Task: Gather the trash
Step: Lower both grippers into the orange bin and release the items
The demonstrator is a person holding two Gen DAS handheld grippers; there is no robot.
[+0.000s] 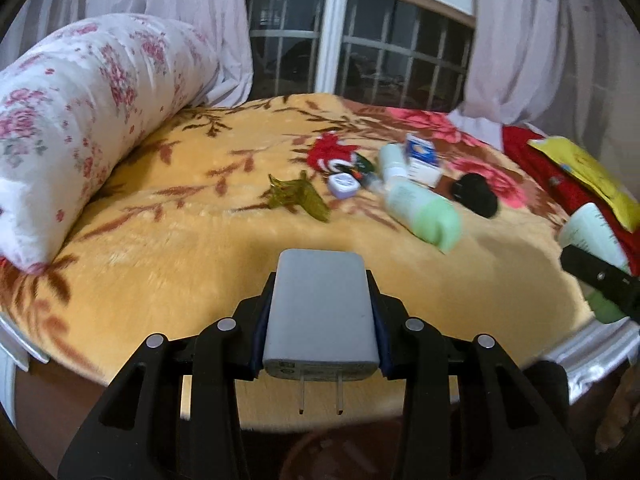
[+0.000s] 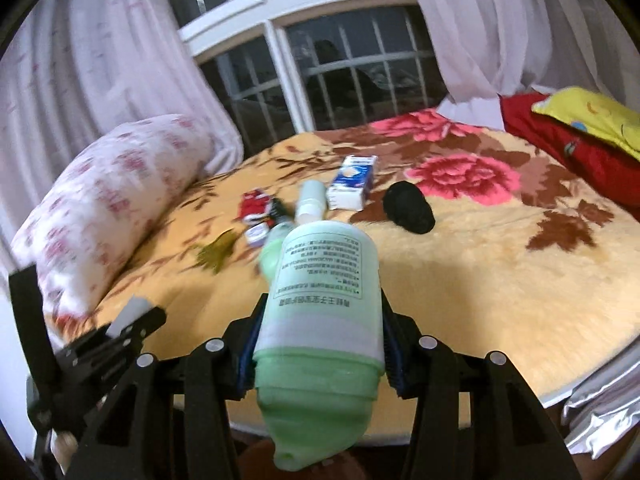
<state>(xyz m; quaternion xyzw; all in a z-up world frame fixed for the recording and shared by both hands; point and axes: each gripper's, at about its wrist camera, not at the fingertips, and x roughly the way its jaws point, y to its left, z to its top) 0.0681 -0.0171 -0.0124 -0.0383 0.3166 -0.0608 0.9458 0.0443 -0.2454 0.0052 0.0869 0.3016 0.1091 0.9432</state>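
Left claw (image 1: 320, 312) pinches a grey charger (image 1: 320, 308), right claw (image 2: 320, 332) a green bottle (image 2: 324, 296); remaining clutter lies ahead on the bed (image 1: 180, 264), slightly nearer the right claw.

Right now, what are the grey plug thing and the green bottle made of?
The grey plug in the left hand-held gripper looks like hard matte plastic, smooth with rounded corners; its two prongs look like metal. The green bottle in the right hand-held gripper seems soft, slightly see-through plastic with a printed label.
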